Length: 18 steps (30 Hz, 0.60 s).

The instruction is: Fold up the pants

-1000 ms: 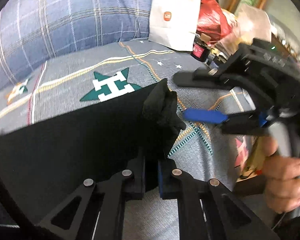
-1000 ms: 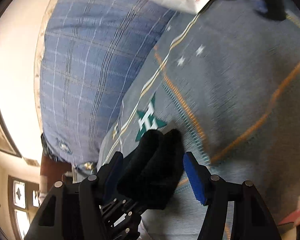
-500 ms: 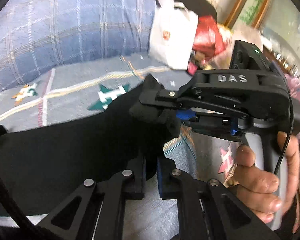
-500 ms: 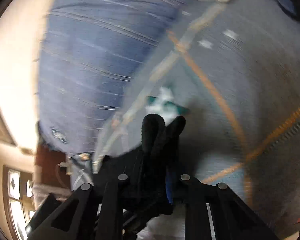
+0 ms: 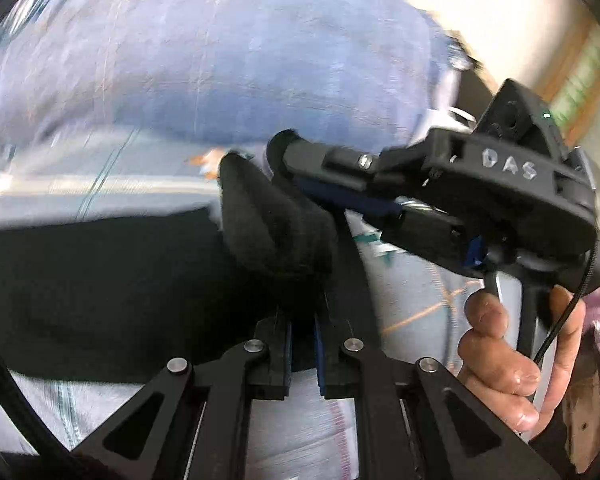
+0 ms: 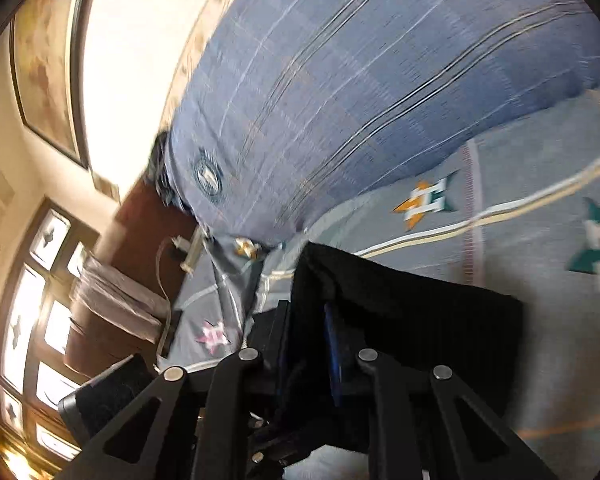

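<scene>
CHANGE: right tongs (image 6: 306,344) just clenched on pants (image 5: 100,292) end | LEFT: left tongs (image 5: 302,344) clenched on same end, lifted off bed (image 6: 540,320) | NEXT: carry fold across.

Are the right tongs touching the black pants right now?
Touching. The left wrist view shows the right tongs closed on a bunched fold of the black pants, with cloth poking out past their tips.
</scene>
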Each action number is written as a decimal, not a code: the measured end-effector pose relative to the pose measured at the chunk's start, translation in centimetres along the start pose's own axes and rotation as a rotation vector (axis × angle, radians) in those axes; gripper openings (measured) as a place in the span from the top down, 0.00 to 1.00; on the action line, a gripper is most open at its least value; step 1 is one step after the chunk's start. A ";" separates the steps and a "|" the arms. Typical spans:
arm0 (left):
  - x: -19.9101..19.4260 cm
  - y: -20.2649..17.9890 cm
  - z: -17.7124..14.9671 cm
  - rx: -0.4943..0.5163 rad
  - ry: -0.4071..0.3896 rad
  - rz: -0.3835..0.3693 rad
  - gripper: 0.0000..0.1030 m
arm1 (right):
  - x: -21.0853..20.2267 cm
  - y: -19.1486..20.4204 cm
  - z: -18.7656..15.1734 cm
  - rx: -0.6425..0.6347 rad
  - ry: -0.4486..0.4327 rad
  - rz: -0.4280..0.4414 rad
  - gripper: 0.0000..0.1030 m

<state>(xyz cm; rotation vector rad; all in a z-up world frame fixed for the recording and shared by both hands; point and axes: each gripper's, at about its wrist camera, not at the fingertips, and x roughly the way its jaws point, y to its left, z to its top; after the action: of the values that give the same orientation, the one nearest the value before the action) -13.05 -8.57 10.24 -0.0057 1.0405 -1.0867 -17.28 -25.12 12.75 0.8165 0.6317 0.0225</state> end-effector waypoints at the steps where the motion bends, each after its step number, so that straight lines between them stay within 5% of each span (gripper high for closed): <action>1: 0.8 1.8 -0.2 -0.060 0.032 0.008 0.88 | 1.2 -0.1 -0.1 0.007 0.019 -0.008 0.83; 3: 2.1 4.0 -0.3 -0.134 0.096 0.006 0.86 | 4.0 -0.9 -0.5 0.041 0.072 -0.033 0.83; 6: 2.8 6.0 -0.1 -0.235 0.136 -0.054 0.69 | 6.7 -2.1 -1.1 0.084 0.185 -0.031 0.83; 8: 2.3 6.1 0.2 -0.252 0.122 -0.080 0.37 | 5.6 -1.8 -0.8 0.066 0.156 -0.026 0.83; 10: 1.5 5.7 0.5 -0.241 0.093 -0.078 0.30 | 3.2 -1.4 -0.3 0.027 0.087 -0.034 0.77; 11: 1.3 5.6 0.6 -0.236 0.085 -0.078 0.30 | 2.1 -1.3 -0.1 0.015 0.048 -0.071 0.70; 13: 1.3 5.5 0.9 -0.230 0.078 -0.063 0.31 | -0.2 -1.5 -0.1 0.017 -0.045 -0.134 0.26; 15: 2.3 5.7 1.2 -0.207 0.087 0.019 0.32 | -1.4 -2.4 -0.2 0.044 -0.096 -0.210 0.25; 18: 3.7 6.0 0.9 -0.210 0.114 0.044 0.65 | -1.7 -4.3 -0.2 0.078 -0.097 -0.460 0.25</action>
<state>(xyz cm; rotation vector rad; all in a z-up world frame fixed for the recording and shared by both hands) -7.84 -8.59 5.33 -0.0898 1.2490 -0.9423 -19.73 -28.46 10.59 0.7265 0.7196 -0.4599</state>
